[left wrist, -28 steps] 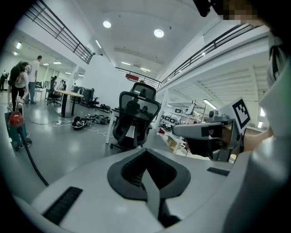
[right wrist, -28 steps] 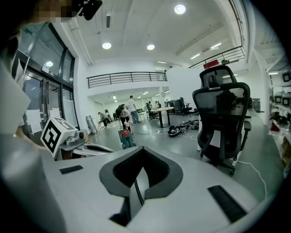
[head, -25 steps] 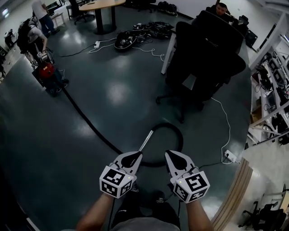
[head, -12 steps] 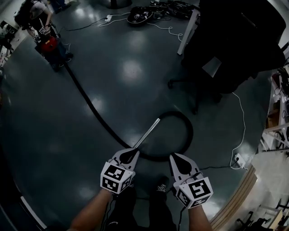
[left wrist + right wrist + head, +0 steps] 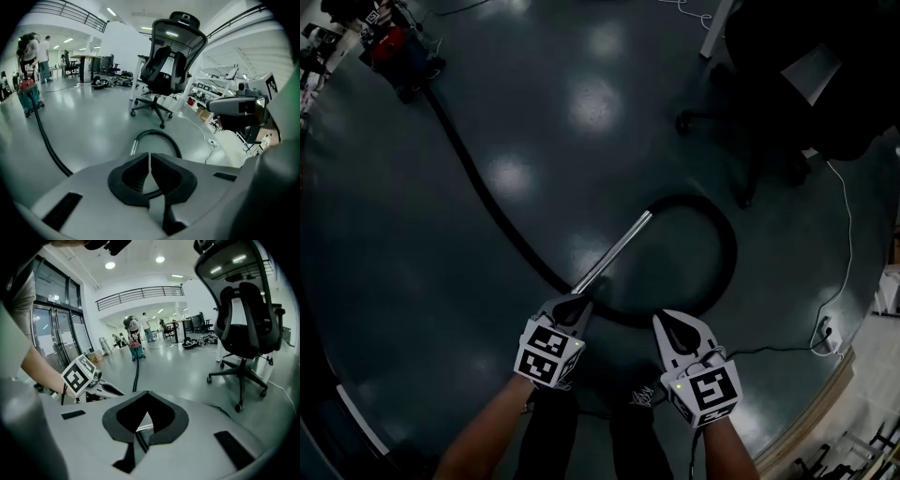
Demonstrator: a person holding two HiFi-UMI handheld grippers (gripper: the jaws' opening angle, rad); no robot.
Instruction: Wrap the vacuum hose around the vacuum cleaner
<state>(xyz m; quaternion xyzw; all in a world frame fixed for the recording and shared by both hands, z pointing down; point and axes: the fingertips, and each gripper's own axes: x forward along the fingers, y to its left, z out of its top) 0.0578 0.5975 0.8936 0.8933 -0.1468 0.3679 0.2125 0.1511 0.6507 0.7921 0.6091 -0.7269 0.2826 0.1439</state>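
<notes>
Vacuum hose (image 5: 734, 253) begins at the upper left of the head view, where it meets the red vacuum cleaner (image 5: 389, 42), well apart from the person. From there it runs as a long black line down across the dark floor (image 5: 412, 281) toward the lower middle. It passes just beside the left gripper (image 5: 570, 307) and sweeps right into a wide loop. That loop ends in a metal wand (image 5: 614, 250), which slants back down toward the same gripper.

The left gripper has its jaws pressed together on nothing, with hose and wand lying on the floor beyond them. Its tip sits at the lower end of the wand, though the steep view does not settle whether the two touch. The right gripper (image 5: 677, 326) hovers near it at the lower middle, just above the bottom of the loop. Its jaws are likewise pressed together and empty.

Farther right, an office chair (image 5: 797, 84) fills the upper right corner, and a white cable (image 5: 847, 253) trails down the right edge.

Wrapping has not begun, since the whole hose lies stretched out and nothing is wound on the machine. This looks like the reach for the free end. The next move probably calls for spreading a gripper's jaws and pinching the wand or the hose beside it. The free end then has to be carried to the far cleaner without snagging the chair's base.
</notes>
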